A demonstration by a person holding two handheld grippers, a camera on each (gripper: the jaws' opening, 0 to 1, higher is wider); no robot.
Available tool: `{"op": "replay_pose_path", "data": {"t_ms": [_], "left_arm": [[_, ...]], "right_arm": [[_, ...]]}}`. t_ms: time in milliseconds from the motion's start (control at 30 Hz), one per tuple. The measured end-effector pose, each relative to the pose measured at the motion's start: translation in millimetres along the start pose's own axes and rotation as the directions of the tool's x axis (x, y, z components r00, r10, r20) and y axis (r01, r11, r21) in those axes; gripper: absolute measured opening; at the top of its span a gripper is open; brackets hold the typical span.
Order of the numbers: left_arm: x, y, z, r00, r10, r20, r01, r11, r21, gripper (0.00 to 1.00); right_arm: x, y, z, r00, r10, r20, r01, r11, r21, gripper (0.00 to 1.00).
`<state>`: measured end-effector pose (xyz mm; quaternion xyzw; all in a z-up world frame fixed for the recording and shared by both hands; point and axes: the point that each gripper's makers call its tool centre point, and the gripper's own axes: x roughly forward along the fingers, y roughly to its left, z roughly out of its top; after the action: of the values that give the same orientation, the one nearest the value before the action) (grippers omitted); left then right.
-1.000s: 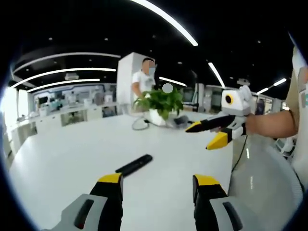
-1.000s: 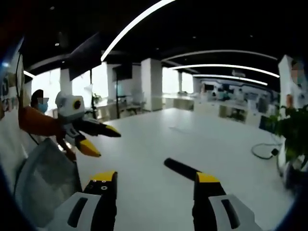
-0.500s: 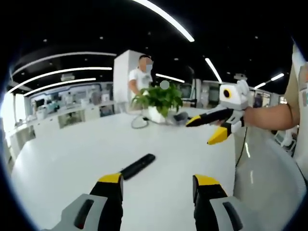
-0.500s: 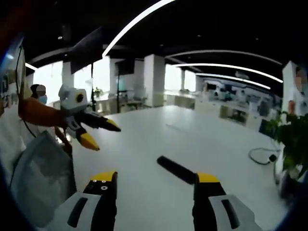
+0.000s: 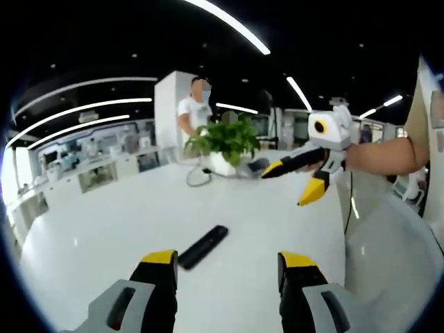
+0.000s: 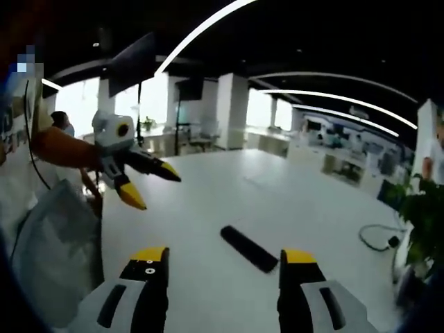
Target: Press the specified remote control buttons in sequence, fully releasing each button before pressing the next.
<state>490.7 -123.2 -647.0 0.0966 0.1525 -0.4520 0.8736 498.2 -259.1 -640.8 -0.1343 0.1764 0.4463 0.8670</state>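
left gripper (image 5: 225,267): jaws wide, empty; remote (image 5: 202,246) at 11 o'clock on table (image 5: 104,229) | right gripper (image 6: 225,267): jaws wide, empty; remote at 12 o'clock

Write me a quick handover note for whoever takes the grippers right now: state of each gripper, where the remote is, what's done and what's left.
Left gripper: jaws open, empty, held above the white table, aimed toward the remote control.
Right gripper: jaws open, empty, also in the air over the table; in the left gripper view it hangs to the right, beyond the remote, jaws spread.
The remote lies flat on the bare table ahead of both grippers, untouched by either. A potted plant stands at the far side, a cable beside it.
Done: no sign of any press; which buttons have been pressed cannot be told.
Left: lower one jaw tip onto the first button, release fully, then go on.
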Motion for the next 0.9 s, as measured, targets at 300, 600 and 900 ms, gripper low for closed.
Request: {"op": "replay_pose_path", "data": {"t_ms": [300,600,900], "left_arm": [[10,9.0,3.0,0.999,-0.031,-0.028,0.032,0.999,0.037,0.59],[23,14.9,4.2,0.996,-0.07,-0.047,0.073,0.996,0.057,0.59],[35,17.9,-0.7,0.99,-0.113,-0.079,0.117,0.992,0.054,0.59]], "right_arm": [[4,-11,4.0,0.999,0.032,-0.025,-0.033,0.999,-0.043,0.62],[9,-22,-0.7,0.996,0.058,-0.065,-0.063,0.995,-0.078,0.62],[17,-29,-11.3,0.987,0.105,-0.125,-0.118,0.988,-0.099,0.62]]}}
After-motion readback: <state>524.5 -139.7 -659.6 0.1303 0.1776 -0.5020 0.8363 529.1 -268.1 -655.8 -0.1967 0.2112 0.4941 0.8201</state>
